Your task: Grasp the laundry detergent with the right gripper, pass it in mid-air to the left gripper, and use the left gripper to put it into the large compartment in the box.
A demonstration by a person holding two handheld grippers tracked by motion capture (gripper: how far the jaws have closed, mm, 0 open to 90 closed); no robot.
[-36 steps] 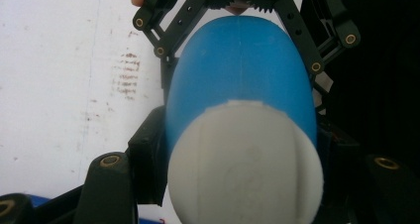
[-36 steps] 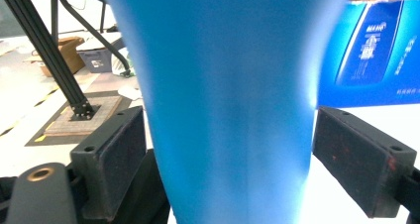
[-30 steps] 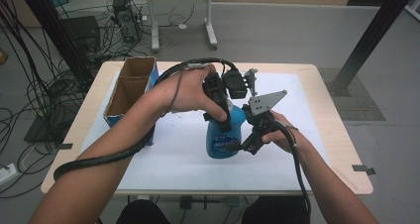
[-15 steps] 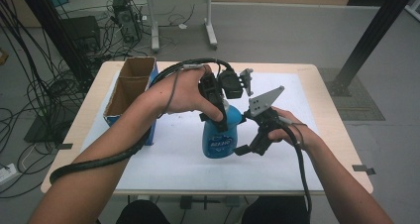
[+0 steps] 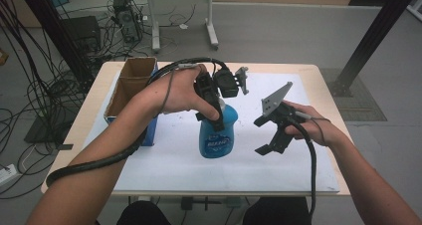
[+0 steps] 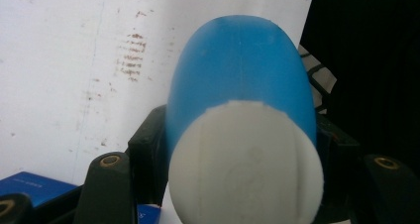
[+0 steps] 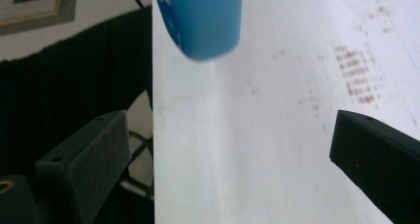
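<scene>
With the blue bottle (image 5: pixel 218 133) clamped near its white cap (image 6: pixel 246 164) by the left tool (image 5: pixel 215 116) and held upright above the white-covered worktop (image 5: pixel 164 170), the lifting step appears underway, while the right tool (image 5: pixel 272 141) is held wide open and empty just beside it, so a steady carry is probably called for next.

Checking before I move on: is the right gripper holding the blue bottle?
No: in the high view the right gripper hangs open beside the blue bottle, apart from it, while the left gripper clamps the bottle's top.
</scene>
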